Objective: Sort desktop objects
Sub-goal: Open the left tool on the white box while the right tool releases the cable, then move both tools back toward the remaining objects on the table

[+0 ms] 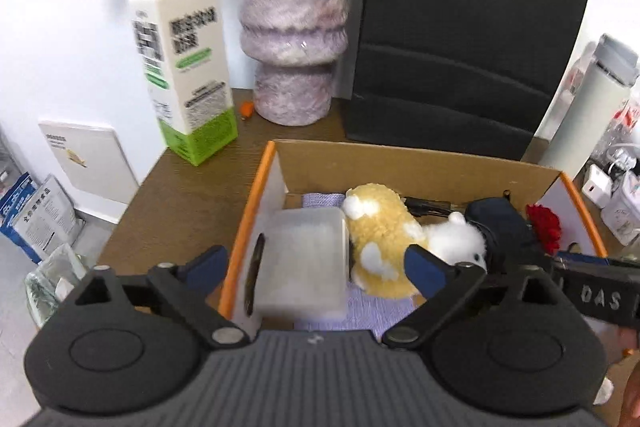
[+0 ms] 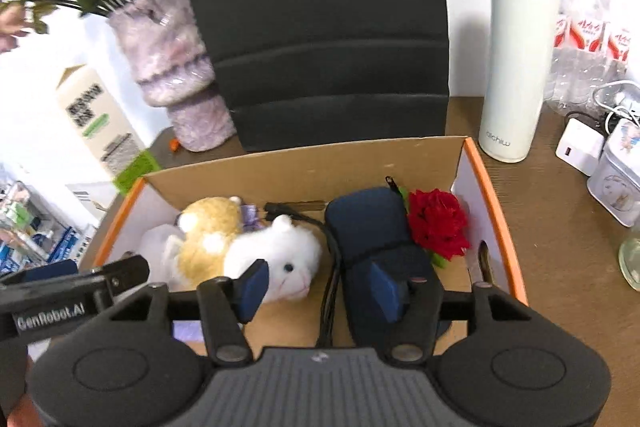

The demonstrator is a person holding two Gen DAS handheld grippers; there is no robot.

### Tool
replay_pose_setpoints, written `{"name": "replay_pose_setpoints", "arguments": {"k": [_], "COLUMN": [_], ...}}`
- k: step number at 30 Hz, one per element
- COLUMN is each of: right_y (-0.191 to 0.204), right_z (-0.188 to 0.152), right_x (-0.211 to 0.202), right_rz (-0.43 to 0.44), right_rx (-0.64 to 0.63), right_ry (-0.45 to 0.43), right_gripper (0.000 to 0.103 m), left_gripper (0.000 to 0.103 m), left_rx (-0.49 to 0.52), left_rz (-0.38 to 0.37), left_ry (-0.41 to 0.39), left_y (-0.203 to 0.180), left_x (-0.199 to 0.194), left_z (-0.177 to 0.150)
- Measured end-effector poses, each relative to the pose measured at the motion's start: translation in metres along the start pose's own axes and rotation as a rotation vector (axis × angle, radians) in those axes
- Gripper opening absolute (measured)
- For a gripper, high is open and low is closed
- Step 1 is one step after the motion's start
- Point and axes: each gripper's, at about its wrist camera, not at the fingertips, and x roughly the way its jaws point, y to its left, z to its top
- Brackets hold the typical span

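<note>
Several sorted things lie in the cardboard box point(image 2: 304, 163) at lower centre: plush toy point(image 2: 272, 251), dark pouch point(image 2: 372, 227), red flower point(image 2: 438, 223), frosted case point(image 1: 304, 263). Both grippers, left gripper point(image 1: 316, 263) and right gripper point(image 2: 320, 287), hang over it, fingers apart, gripping nothing. Next probably a reach to the counter point(image 2: 560, 227).

left wrist: close, angled down | right wrist: same | shared: cardboard box point(image 1: 420, 159) point(image 2: 320, 163)

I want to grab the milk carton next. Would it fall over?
Probably, if pushed near the top: the carton stands tall on a small base. It sits near the table edge, so it might drop off. Its flat sides look easy to grip.
</note>
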Motion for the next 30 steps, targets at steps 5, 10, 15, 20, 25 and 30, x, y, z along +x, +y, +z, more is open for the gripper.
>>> {"name": "replay_pose_setpoints", "arguments": {"k": [5,10,15,20,25,30], "right_y": [-0.007,-0.038,-0.092,-0.144,-0.179,-0.197], "right_z": [-0.044,-0.119,-0.2,-0.259,-0.297,-0.29], "right_x": [-0.064,-0.136,-0.204,-0.256,-0.281,-0.275], "right_rz": [-0.012,-0.014,0.04,0.076,0.157,0.141], "right_rx": [-0.119,-0.235,-0.291,-0.247,-0.332,-0.334], "right_ry": [-0.155,-0.27,-0.351,-0.37,-0.4,-0.455], "right_gripper": [0.079,0.084,0.091,0.092,0.092,0.092], "left_gripper": [0.103,0.103,0.103,0.103,0.103,0.103], "left_rx": [0.043,0.094,0.08,0.064,0.023,0.03], "left_rz": [0.002,-0.057,-0.061,-0.034,0.03,0.066], "left_ry": [-0.07,-0.13,-0.2,-0.223,-0.225,-0.208], "left_y": [-0.002,-0.001,0.01,0.017,0.023,0.016], "left_x": [-0.049,-0.098,-0.149,-0.198,-0.231,-0.243], "left_z": [-0.035,-0.098,-0.186,-0.27,-0.313,-0.331]}}
